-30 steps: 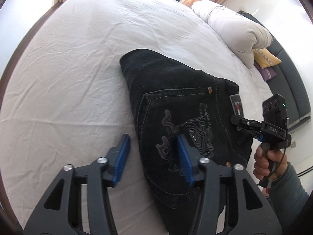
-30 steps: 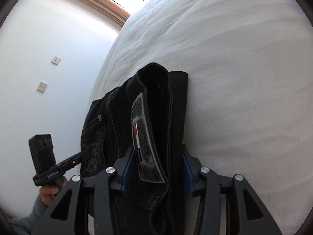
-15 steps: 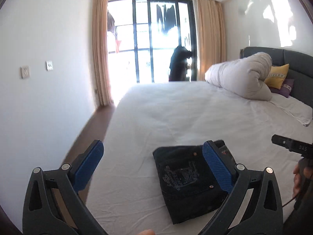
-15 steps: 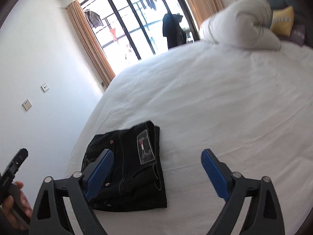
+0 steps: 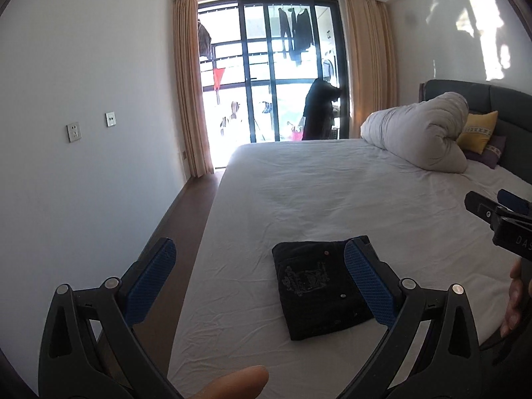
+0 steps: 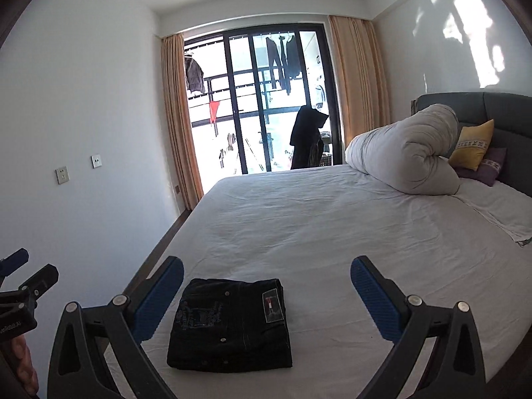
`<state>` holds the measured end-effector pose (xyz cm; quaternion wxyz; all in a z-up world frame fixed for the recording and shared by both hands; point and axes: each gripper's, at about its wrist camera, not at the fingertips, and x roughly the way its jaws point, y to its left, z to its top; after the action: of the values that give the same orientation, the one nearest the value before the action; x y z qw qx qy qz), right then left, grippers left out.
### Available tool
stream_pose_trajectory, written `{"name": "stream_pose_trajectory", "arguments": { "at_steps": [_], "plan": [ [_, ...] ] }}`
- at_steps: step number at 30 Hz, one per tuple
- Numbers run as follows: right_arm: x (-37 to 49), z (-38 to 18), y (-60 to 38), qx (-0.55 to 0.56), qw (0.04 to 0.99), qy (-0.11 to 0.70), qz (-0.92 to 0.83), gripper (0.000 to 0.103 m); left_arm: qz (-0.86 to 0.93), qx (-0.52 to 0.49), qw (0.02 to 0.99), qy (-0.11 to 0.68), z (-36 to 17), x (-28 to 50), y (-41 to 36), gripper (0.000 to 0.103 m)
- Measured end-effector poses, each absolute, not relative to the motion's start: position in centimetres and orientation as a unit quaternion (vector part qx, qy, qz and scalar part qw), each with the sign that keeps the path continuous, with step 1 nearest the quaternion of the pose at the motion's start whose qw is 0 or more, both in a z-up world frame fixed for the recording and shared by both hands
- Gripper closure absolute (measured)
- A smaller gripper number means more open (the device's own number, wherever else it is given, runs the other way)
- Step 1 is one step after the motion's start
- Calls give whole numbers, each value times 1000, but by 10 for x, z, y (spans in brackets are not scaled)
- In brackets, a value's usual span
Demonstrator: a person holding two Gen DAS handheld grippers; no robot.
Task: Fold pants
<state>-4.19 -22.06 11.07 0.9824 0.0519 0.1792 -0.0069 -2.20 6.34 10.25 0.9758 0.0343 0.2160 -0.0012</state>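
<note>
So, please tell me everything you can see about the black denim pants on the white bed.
The black denim pants lie folded into a compact, roughly square bundle, flat on the white bed sheet, near the bed's near edge. The back faces up: a pocket with pale embroidery, small metal rivets, light stitching, and a grey waistband patch with a red mark. Nothing touches them except the sheet; no gripper holds them.

Daylight floods in through the balcony door point(image 5: 272, 76), blown out white there; sun patches dapple the right wall point(image 6: 472, 33). Sharp focus, heavy fisheye bending, dark vignette at corners.
</note>
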Motion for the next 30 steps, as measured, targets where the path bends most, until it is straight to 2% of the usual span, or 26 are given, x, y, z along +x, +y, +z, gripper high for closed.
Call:
{"name": "stream_pose_trajectory", "arguments": {
  "at_steps": [5,10,30],
  "plan": [
    [-39,96,-206,53,968,243,-7,0,-12,-8,955,297,80,-4,68,0],
    [-30,78,-194,52,957,284,-8,0,-6,-16,942,335,64,5,74,0],
    [-10,41,-181,52,932,359,0,0,-11,-12,920,391,12,60,63,0]
  ]
}}
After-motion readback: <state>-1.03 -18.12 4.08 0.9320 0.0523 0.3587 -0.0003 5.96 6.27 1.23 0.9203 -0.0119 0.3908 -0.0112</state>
